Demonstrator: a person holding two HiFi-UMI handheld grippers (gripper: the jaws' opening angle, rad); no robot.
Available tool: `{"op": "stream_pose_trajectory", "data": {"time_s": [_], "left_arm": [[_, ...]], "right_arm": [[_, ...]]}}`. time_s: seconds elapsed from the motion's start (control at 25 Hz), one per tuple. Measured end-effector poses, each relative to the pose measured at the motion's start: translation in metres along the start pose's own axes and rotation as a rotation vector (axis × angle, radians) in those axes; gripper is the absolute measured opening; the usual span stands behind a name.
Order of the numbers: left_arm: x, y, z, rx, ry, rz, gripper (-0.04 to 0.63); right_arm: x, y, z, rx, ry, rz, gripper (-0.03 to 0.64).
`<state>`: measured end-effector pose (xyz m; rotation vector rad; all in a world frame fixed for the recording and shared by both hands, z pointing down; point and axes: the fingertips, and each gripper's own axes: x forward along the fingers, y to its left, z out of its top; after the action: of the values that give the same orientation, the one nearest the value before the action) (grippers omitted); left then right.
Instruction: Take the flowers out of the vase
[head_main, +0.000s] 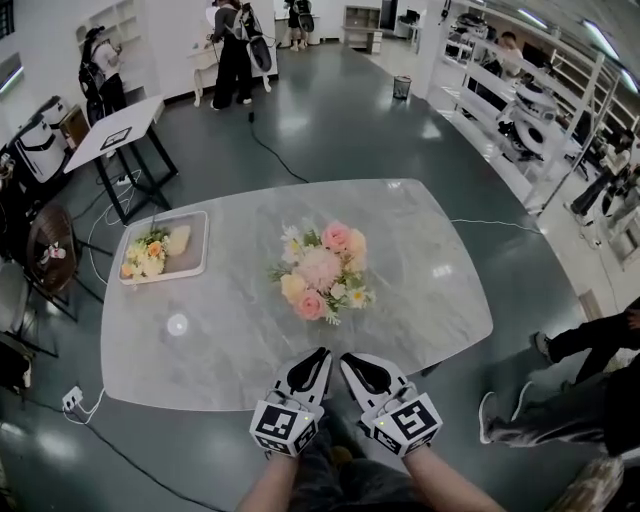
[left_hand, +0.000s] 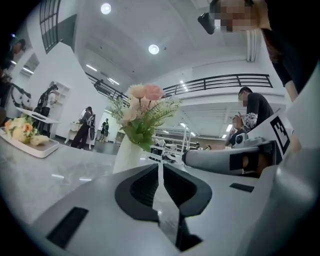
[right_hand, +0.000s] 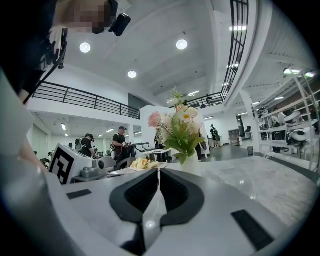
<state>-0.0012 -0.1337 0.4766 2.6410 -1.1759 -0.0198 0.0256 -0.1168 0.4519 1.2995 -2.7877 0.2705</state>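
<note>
Left hand-held gripper (head_main: 323, 353) and right hand-held gripper (head_main: 346, 358) hover clenched and empty before the flowers (head_main: 322, 272).

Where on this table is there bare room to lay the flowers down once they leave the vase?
Widest bare patch: the table right of the bouquet, out to its edge. Also free: the gap between the tray and bouquet, and the near strip ahead of the left tool and right tool. Crowded: the tray, holding loose flowers.
</note>
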Motion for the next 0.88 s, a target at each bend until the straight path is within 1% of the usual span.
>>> {"op": "stream_pose_trajectory", "data": {"time_s": [0.28, 0.52, 0.56, 0.72, 0.76, 0.8, 0.88], "left_arm": [[0.017, 0.013, -0.007, 0.014, -0.030, 0.009, 0.031], [0.032, 0.027, -0.012, 0.045, -0.048, 0.041, 0.032], [0.034, 0.029, -0.011, 0.051, -0.053, 0.050, 0.042], [0.044, 0.042, -0.012, 0.060, -0.063, 0.086, 0.149], [0.047, 0.045, -0.013, 0.061, -0.062, 0.093, 0.171], [0.051, 0.048, -0.014, 0.063, -0.060, 0.099, 0.196], [0.059, 0.051, -0.016, 0.072, -0.053, 0.107, 0.245]], "right_arm": [[0.012, -0.014, -0.008, -0.026, -0.016, -0.004, 0.023], [0.023, -0.029, -0.009, -0.051, -0.026, -0.022, 0.023], [0.024, -0.032, -0.008, -0.050, -0.031, -0.027, 0.025], [0.033, -0.040, -0.004, -0.065, -0.045, -0.023, 0.034], [0.036, -0.041, -0.003, -0.071, -0.045, -0.016, 0.066], [0.039, -0.041, -0.003, -0.076, -0.047, -0.010, 0.115], [0.045, -0.042, 0.001, -0.087, -0.056, -0.003, 0.143]]}}
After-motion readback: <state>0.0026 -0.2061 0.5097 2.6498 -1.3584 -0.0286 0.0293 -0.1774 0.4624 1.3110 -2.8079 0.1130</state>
